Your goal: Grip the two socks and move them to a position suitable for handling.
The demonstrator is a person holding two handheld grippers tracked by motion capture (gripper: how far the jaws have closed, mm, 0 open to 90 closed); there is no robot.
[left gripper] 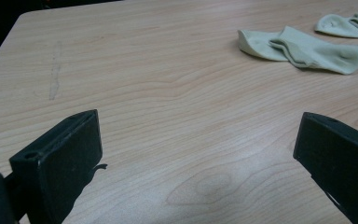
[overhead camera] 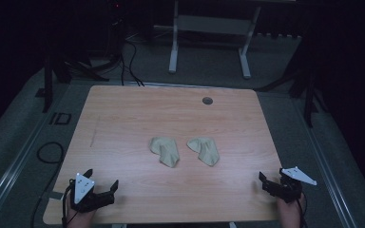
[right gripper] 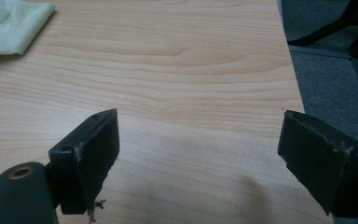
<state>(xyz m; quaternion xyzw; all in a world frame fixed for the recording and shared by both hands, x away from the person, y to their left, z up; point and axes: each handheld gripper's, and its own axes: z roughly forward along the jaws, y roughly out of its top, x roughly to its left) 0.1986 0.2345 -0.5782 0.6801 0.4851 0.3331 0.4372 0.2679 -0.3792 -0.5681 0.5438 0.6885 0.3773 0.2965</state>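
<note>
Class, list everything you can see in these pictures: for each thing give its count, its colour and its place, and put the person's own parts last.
Socks: two, pale green, lying crumpled side by side at the middle of the table, apart from each other; the second lies to the right.
Table: one, light wood grain, in the middle of the high view.
Round hole: one, grey, near the table's far edge.
White frame: one, on the floor beyond the table.
Cables: several, black, on the grey floor at far left.
Left gripper: one, black, at the near left corner, open, holding nothing.
Right gripper: one, black, at the near right corner, open, holding nothing.
</note>
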